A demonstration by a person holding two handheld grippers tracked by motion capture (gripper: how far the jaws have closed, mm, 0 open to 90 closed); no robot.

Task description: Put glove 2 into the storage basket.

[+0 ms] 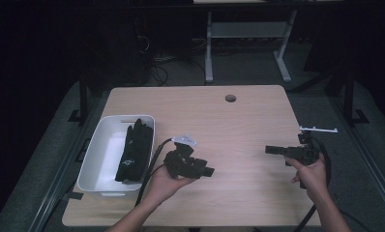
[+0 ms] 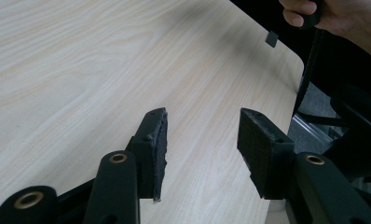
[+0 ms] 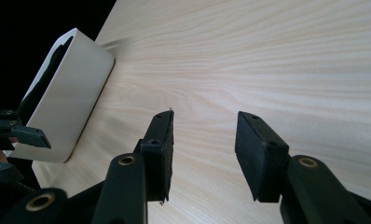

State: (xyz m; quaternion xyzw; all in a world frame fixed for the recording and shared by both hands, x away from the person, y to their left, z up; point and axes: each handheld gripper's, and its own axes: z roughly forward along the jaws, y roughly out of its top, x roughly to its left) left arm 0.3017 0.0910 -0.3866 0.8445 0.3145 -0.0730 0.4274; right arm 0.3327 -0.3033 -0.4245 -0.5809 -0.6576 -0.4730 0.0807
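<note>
overhead forward-down, two close views, shared table (image 1: 239, 121)

Counting now | grippers: two, left gripper (image 1: 211, 171) and right gripper (image 1: 269, 150) | white bin (image 1: 99, 155): one | black glove bundle (image 1: 134, 150): one | table (image 1: 239, 121): one

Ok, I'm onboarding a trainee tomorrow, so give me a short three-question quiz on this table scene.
1. True or false: the left claw grips a black item.
2. Where do the black gloves lie? A) on the bare table B) in the white bin C) in the right claw
3. Fill in: both claws are ___.

Key: 1 false; 2 B; 3 open
</note>
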